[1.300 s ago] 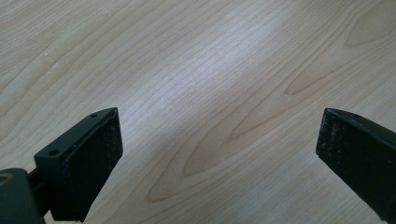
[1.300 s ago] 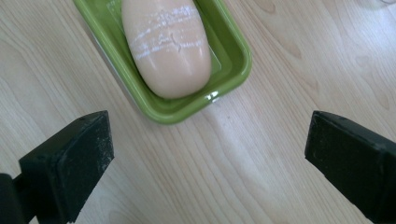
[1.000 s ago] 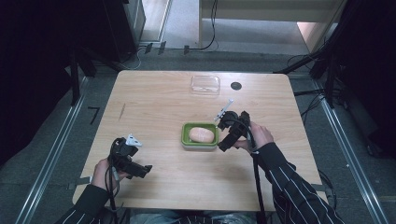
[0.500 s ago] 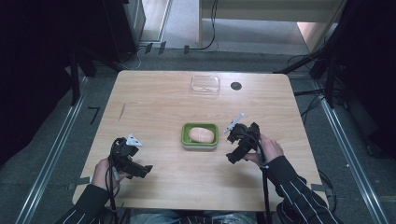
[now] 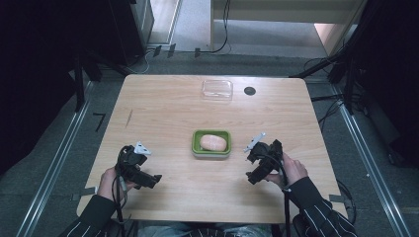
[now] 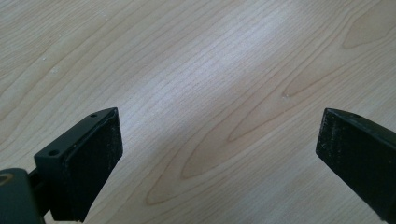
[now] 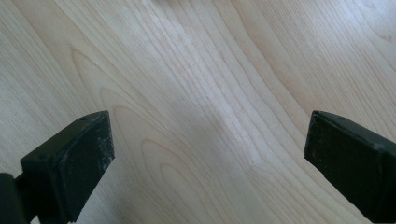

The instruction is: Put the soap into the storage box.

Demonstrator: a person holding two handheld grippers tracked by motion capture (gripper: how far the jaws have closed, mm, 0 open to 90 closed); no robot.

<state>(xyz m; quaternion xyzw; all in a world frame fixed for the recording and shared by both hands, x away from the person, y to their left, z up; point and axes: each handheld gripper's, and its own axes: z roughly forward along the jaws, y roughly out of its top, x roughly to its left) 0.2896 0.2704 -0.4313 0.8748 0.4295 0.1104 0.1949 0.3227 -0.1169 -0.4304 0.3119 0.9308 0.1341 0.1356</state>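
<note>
A green container [image 5: 196, 148] stands at the middle of the wooden table [image 5: 168, 108] with a pale bread roll [image 5: 213, 142] inside it. My right gripper [image 5: 254, 177] rests low over the table to the right of the container, jaws wide apart; in the right gripper view the right gripper [image 7: 205, 154] has only bare wood between its jaws. My left gripper [image 5: 150, 180] sits near the front left, well clear of the container. In the left gripper view the left gripper [image 6: 217, 149] is open over bare wood.
A clear plastic lid [image 5: 217, 90] lies at the far edge of the table, with a small black disc [image 5: 249, 91] just right of it. Dark stands and cables surround the table on the floor.
My right gripper has drawn back from the container's right rim toward the front right of the table. The roll stays in the container. The left gripper has hardly moved.
</note>
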